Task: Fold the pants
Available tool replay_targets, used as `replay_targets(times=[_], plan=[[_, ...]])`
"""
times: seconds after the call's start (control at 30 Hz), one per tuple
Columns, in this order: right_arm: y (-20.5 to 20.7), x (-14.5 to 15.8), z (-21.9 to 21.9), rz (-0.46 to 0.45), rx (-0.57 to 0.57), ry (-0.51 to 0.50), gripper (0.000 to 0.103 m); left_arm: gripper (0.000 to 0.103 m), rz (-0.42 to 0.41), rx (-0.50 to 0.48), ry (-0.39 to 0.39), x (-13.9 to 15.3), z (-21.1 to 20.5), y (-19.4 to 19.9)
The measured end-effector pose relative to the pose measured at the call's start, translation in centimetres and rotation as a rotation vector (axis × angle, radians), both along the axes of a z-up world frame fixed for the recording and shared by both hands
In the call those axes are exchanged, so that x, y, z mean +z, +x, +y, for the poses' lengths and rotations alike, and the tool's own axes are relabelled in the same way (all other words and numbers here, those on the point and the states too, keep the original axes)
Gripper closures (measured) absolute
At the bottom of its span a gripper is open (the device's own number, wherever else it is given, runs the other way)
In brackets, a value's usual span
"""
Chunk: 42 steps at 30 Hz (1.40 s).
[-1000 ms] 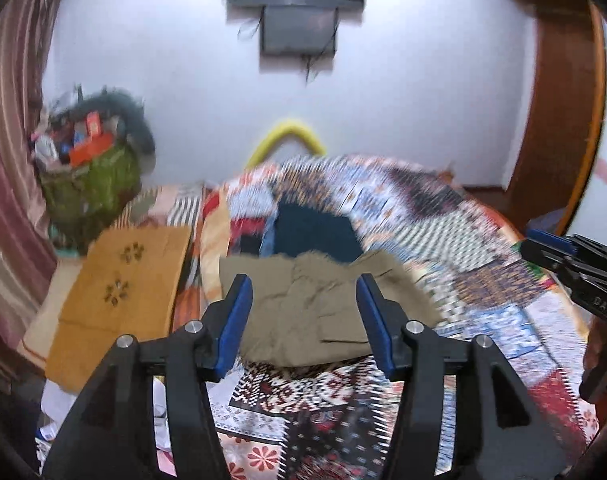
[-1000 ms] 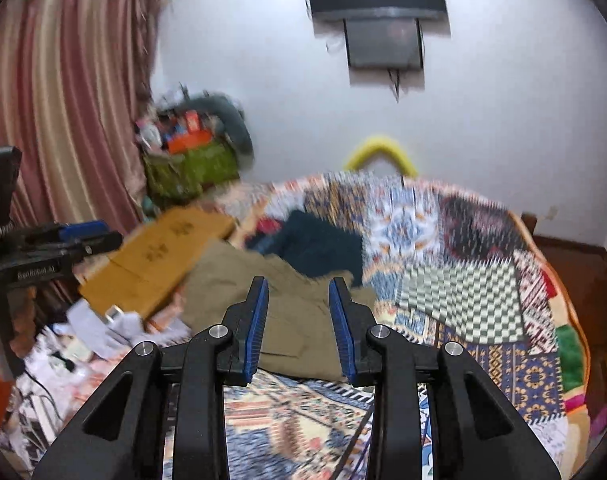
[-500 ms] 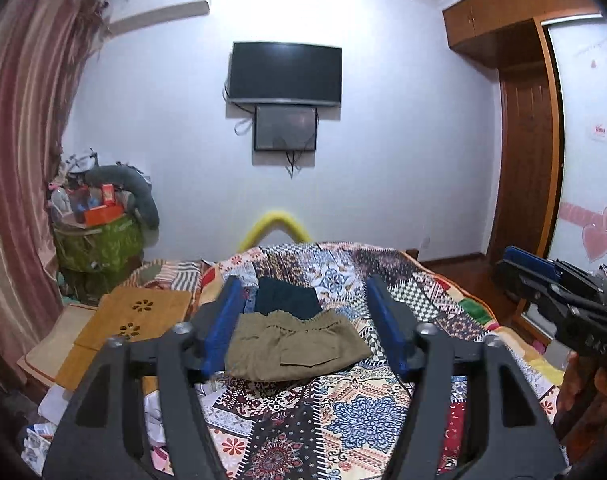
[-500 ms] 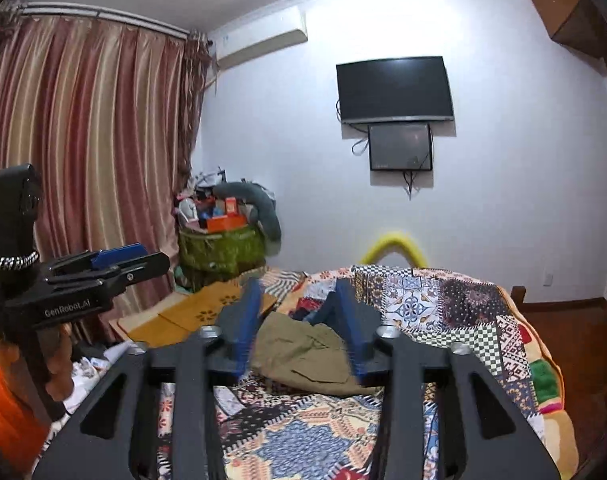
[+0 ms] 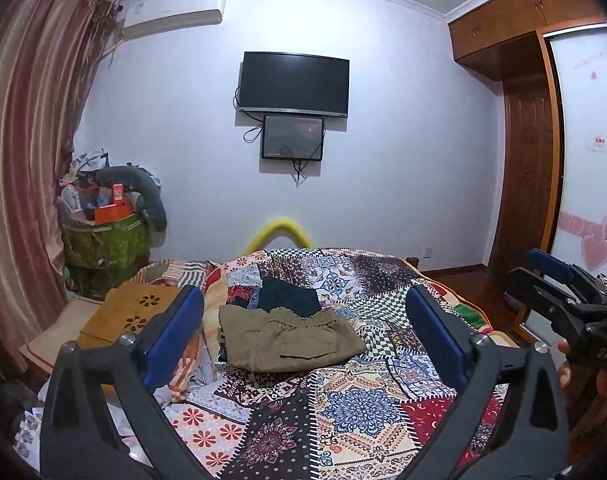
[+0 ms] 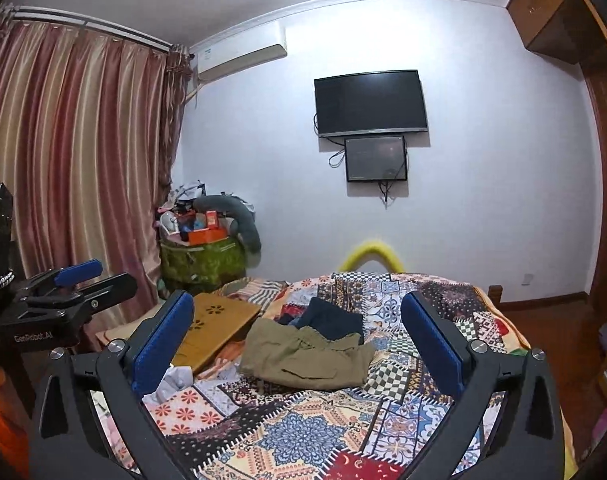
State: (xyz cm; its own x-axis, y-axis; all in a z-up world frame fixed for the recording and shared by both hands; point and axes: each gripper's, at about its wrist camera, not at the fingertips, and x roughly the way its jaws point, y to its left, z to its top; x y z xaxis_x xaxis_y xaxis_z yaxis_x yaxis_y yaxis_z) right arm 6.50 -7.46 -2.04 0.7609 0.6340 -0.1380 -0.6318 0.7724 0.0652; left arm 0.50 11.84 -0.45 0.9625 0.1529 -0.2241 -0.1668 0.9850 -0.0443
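Olive-green pants [image 5: 291, 340] lie folded in a compact stack on the patchwork bedspread [image 5: 343, 412], also visible in the right wrist view [image 6: 307, 354]. A folded dark navy garment [image 5: 289, 298] sits just behind them. My left gripper [image 5: 303, 332] hangs well back from the pants, its jaws opening wide with nothing between the blue pads. My right gripper [image 6: 297, 334] is likewise drawn back above the near bed, its jaws opening wide and holding nothing. Each gripper appears at the edge of the other's view, the right one [image 5: 559, 292] and the left one [image 6: 63, 292].
A brown perforated board [image 5: 133, 310] lies left of the bed beside a green bin [image 5: 103, 248] heaped with clutter. Striped curtains [image 6: 75, 160] hang on the left, a wardrobe [image 5: 531, 152] stands on the right. A TV [image 5: 293, 84] is mounted on the far wall.
Both grippers pulled back and up from the pants, tilting toward level, so the room's far wall came into view. Both sets of jaws spread from partly closed to wide.
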Motion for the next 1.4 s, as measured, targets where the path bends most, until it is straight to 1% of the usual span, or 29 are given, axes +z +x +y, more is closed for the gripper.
replay_targets(times=[0.43, 0.8, 1.4], plan=[[-0.3, -0.8, -0.3, 0.018, -0.009, -0.006, 0.0, 0.0, 0.004, -0.003, -0.002, -0.3, 0.2, -0.1], [-0.2, -0.9, -0.6, 0.032, -0.016, 0.0, 0.0, 0.0, 0.012, -0.016, 0.01, -0.7, -0.2, 0.2], [-0.3, -0.6, -1.4, 0.043, -0.032, 0.013, 0.0, 0.0, 0.017, -0.045, 0.018, -0.2, -0.8, 0.4]])
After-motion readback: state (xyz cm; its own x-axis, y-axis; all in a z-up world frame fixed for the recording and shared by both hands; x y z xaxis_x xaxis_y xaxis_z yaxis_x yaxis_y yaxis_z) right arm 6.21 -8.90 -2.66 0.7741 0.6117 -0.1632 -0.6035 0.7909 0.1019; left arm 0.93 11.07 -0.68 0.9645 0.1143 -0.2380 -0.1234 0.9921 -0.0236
